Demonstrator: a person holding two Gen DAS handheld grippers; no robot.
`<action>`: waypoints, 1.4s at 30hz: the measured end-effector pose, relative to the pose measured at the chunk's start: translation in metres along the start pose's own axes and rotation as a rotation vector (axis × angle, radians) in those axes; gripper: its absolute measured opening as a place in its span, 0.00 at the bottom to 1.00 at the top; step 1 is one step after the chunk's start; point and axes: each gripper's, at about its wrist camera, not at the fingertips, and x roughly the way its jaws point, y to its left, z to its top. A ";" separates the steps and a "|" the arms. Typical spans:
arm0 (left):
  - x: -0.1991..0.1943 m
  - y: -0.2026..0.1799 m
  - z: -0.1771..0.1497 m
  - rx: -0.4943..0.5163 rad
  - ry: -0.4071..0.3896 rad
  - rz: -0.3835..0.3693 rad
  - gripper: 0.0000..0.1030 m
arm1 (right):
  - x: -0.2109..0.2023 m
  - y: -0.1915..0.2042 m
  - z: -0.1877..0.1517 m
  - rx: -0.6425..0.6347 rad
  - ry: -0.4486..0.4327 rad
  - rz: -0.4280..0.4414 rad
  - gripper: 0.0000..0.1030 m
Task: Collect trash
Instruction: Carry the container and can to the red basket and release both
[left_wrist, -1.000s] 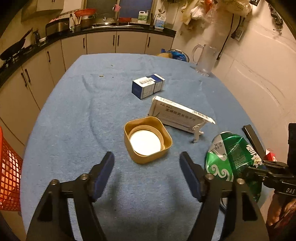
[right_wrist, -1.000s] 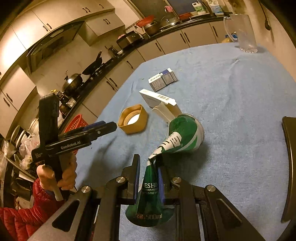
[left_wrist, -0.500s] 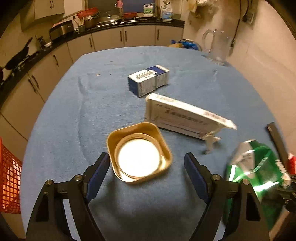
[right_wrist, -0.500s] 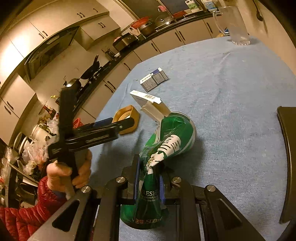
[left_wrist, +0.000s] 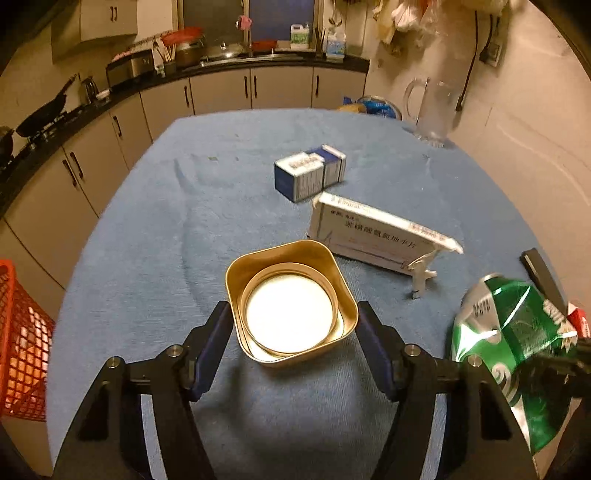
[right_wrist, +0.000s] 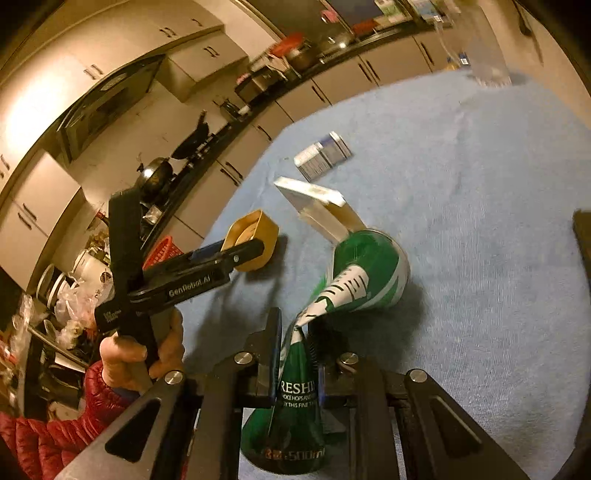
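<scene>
A square gold tin (left_wrist: 291, 308) with a white round inside sits on the blue cloth. My left gripper (left_wrist: 291, 332) is open, its fingers on either side of the tin's near half. The tin (right_wrist: 255, 236) and the left gripper (right_wrist: 240, 253) also show in the right wrist view. My right gripper (right_wrist: 297, 347) is shut on a crushed green beer can (right_wrist: 354, 273), pinched at its flattened middle. The can (left_wrist: 509, 339) shows at the right in the left wrist view. A white medicine carton (left_wrist: 376, 236) and a blue-and-white box (left_wrist: 310, 171) lie farther back.
A red mesh basket (left_wrist: 18, 343) stands off the table's left edge. A glass pitcher (left_wrist: 432, 107) stands at the far right corner. A dark flat object (left_wrist: 541, 273) lies near the right edge. Kitchen cabinets (left_wrist: 221, 92) run behind the blue-covered table (left_wrist: 166, 221).
My left gripper has moved forward until its open fingers straddle the gold tin. The right gripper keeps its hold on the green can and has shifted slightly.
</scene>
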 end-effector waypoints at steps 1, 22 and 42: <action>-0.007 0.002 0.000 -0.004 -0.013 -0.005 0.65 | -0.003 0.004 0.003 -0.006 -0.011 -0.009 0.16; -0.161 0.152 -0.040 -0.206 -0.195 0.105 0.65 | 0.068 0.142 0.045 -0.173 0.022 0.180 0.16; -0.175 0.299 -0.079 -0.409 -0.157 0.253 0.65 | 0.234 0.301 0.077 -0.333 0.168 0.301 0.16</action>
